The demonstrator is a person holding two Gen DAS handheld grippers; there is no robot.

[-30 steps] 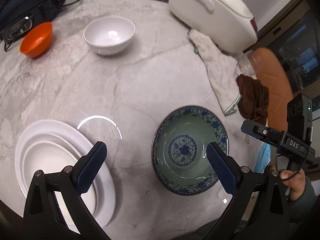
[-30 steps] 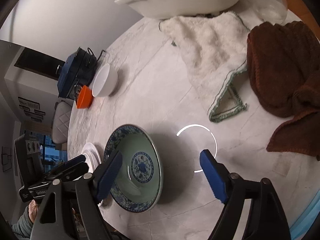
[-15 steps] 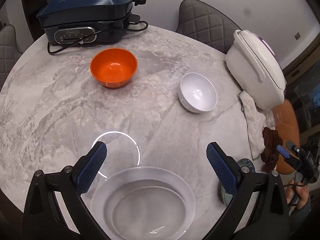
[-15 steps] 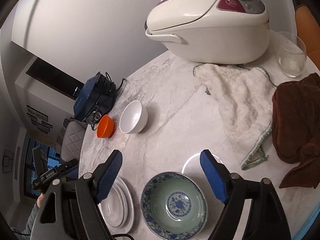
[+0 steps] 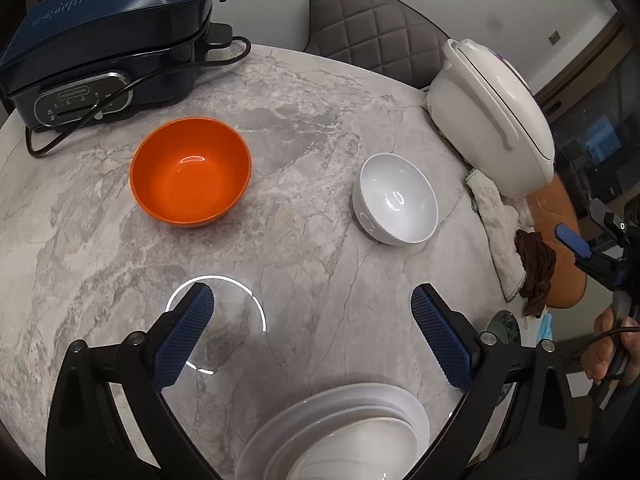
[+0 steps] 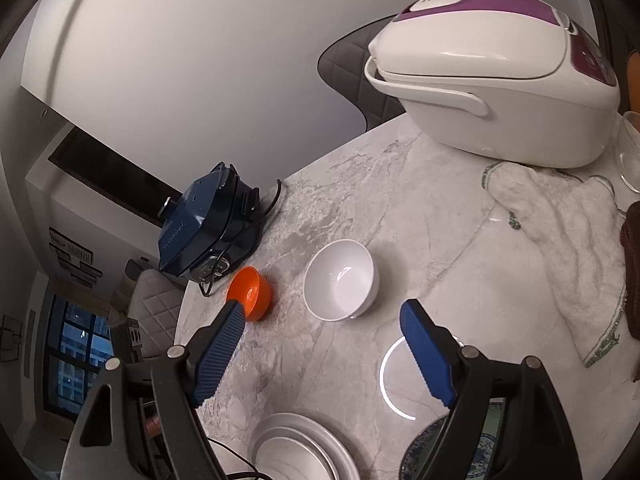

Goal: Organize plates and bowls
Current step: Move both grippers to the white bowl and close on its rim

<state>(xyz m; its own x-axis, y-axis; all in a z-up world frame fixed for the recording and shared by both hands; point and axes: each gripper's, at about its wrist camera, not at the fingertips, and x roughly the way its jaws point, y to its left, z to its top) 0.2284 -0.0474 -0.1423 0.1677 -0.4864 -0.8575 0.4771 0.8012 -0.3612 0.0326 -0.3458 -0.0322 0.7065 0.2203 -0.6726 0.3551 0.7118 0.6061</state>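
Note:
An orange bowl (image 5: 191, 171) and a white bowl (image 5: 396, 199) stand apart on the marble table (image 5: 304, 128). A stack of white plates (image 5: 344, 436) lies at the near edge, below my open, empty left gripper (image 5: 310, 334). In the right wrist view the white bowl (image 6: 340, 280) and orange bowl (image 6: 250, 294) sit beyond my open, empty right gripper (image 6: 324, 354). The white plates (image 6: 300, 448) lie below it. The blue patterned bowl (image 6: 480, 456) is mostly hidden behind the right finger. The right gripper also shows at the right edge of the left wrist view (image 5: 576, 242).
A dark blue electric cooker (image 5: 104, 40) with its cord stands at the back left. A white rice cooker (image 5: 496, 116) stands at the right with a white towel (image 6: 560, 248), a brown cloth (image 5: 536, 272) and a glass (image 6: 630, 152) beside it. A grey chair (image 5: 376, 28) stands behind the table.
Both grippers have lifted and tilted up from the blue patterned bowl and plates. They now look toward the orange and white bowls. Both stay open and empty.

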